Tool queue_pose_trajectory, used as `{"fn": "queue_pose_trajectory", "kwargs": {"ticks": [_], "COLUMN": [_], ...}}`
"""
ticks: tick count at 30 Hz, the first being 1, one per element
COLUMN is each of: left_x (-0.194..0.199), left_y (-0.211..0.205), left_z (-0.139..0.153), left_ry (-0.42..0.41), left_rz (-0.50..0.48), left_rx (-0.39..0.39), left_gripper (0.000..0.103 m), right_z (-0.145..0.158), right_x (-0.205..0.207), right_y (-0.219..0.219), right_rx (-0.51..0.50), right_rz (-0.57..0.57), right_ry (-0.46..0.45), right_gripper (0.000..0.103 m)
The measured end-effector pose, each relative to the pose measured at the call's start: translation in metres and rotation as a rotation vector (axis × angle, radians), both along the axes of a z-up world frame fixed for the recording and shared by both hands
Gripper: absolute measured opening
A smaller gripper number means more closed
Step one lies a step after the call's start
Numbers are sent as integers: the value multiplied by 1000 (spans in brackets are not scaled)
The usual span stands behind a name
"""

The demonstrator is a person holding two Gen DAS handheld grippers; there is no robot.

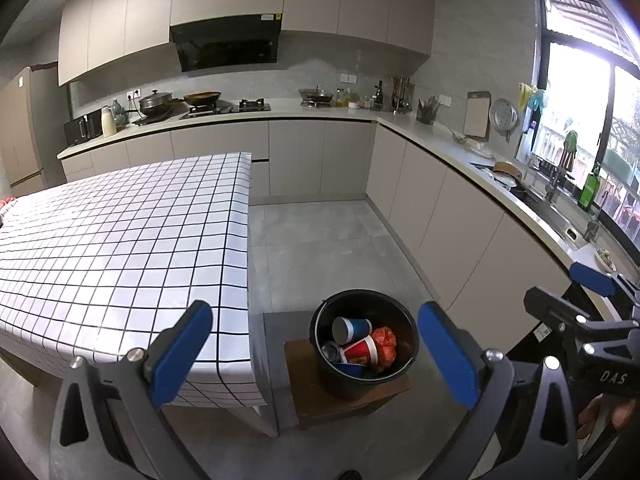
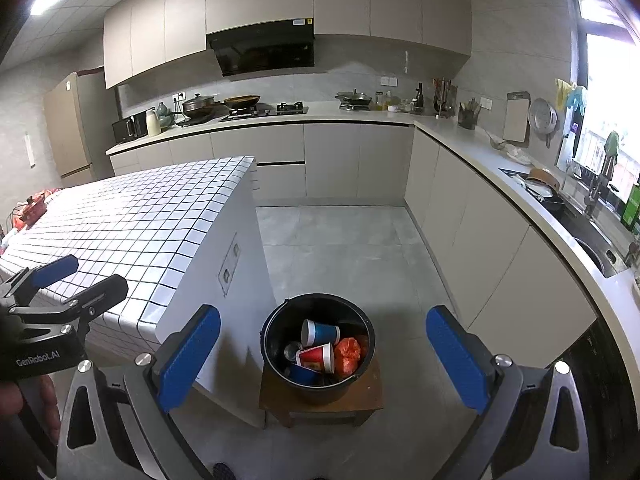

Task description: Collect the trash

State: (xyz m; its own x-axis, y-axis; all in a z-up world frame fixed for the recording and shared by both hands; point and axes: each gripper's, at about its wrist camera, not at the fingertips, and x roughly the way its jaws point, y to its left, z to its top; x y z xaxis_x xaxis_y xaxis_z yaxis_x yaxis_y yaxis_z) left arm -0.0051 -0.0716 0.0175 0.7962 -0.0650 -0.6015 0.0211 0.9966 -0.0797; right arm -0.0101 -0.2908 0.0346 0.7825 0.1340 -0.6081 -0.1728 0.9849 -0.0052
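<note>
a black bucket (image 1: 364, 344) (image 2: 318, 350) stands on a small brown stool (image 1: 340, 400) (image 2: 320, 400) just beside the end of the table (image 1: 120, 232) (image 2: 140, 220) with its checked cloth. in the bucket lie three paper cups, two blue (image 1: 352, 329) (image 2: 320, 332) and one red (image 1: 360, 350) (image 2: 317, 357), beside one crumpled orange bag (image 1: 385, 344) (image 2: 347, 354). the left claw (image 1: 316, 356) and the right claw (image 2: 322, 364) both hang above the bucket, fingers wide apart, holding nothing; each shows at the edge of the other's view
</note>
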Motion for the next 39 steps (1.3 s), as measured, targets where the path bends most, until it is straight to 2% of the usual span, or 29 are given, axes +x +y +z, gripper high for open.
{"fn": "queue_pose_trajectory", "kwargs": {"ticks": [39], "left_x": [-2], "left_y": [-1], "left_z": [4], "left_ry": [16], "left_rz": [-13], "left_rx": [-1], "left_gripper": [103], "right_z": [-1], "right_x": [2], "right_y": [-4], "right_rx": [2], "right_rz": [-7], "right_ry": [8], "right_gripper": [103]}}
